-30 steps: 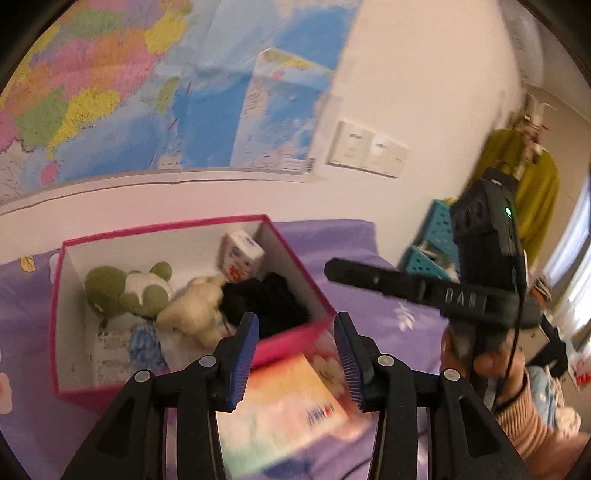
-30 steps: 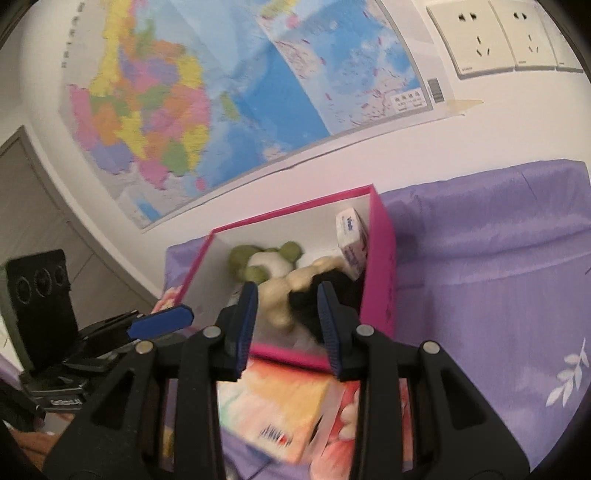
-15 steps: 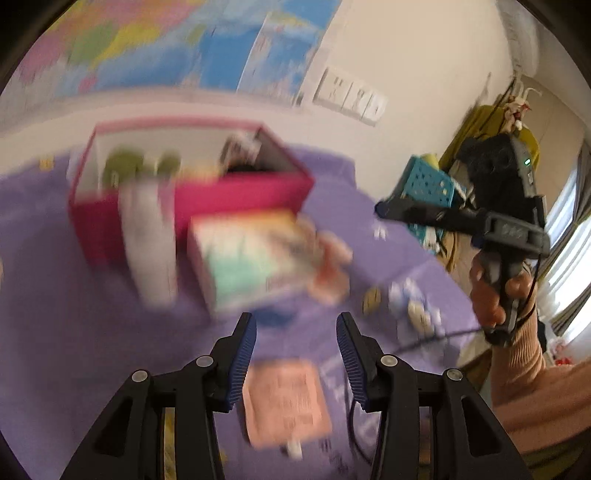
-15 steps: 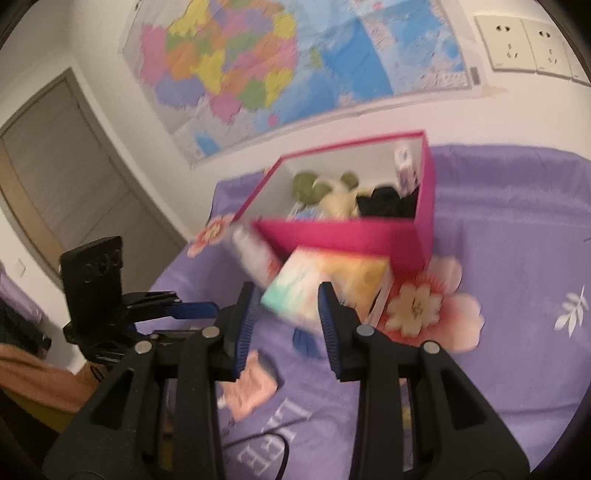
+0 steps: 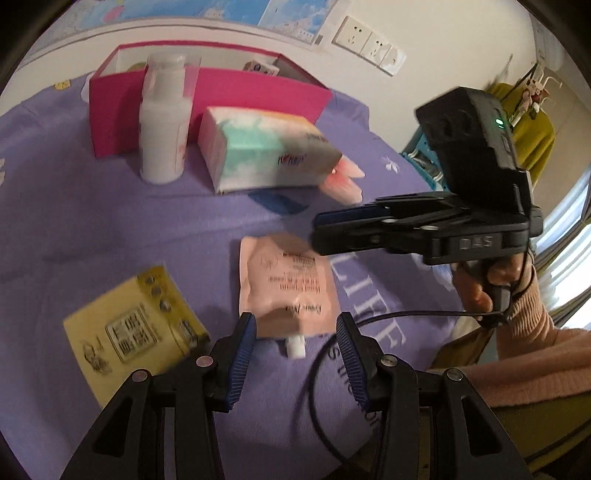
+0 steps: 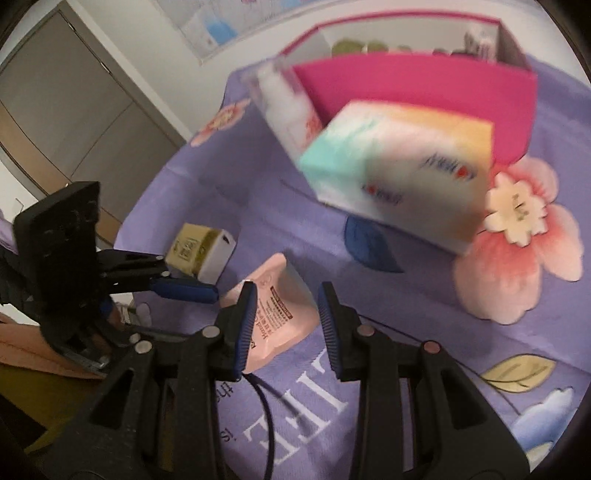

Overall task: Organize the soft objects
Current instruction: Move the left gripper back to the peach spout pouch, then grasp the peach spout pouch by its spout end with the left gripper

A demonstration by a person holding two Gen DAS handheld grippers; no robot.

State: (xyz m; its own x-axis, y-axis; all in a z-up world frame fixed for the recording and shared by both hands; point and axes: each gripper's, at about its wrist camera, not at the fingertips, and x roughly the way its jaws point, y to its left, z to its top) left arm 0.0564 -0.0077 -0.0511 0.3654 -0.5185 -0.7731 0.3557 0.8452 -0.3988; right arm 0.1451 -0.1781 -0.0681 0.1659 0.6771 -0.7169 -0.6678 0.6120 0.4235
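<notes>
A pink soft pouch [image 5: 286, 282] with a white spout lies flat on the purple bedspread [image 5: 74, 206]. My left gripper [image 5: 295, 330] hovers open just short of the pouch's spout end, with nothing between its pads. My right gripper [image 6: 286, 295] is also open, above the same pouch [image 6: 282, 319], and holds nothing. Each gripper shows in the other's view: the right one [image 5: 321, 230] at the pouch's far corner, the left one [image 6: 207, 291] beside its edge. The pink box [image 5: 207, 94] at the back holds plush toys [image 6: 351, 46].
A tissue pack [image 5: 266, 147] and a white bottle [image 5: 162, 122] stand in front of the pink box. A yellow carton [image 5: 133, 332] lies left of the pouch. A black cable [image 5: 332, 354] runs across the bedspread near my fingers. A wall with sockets [image 5: 369, 35] is behind.
Both grippers have drawn back from the pink box and dipped toward the bedspread. The pouch and the yellow carton have come into view below them. Both jaws stayed open.
</notes>
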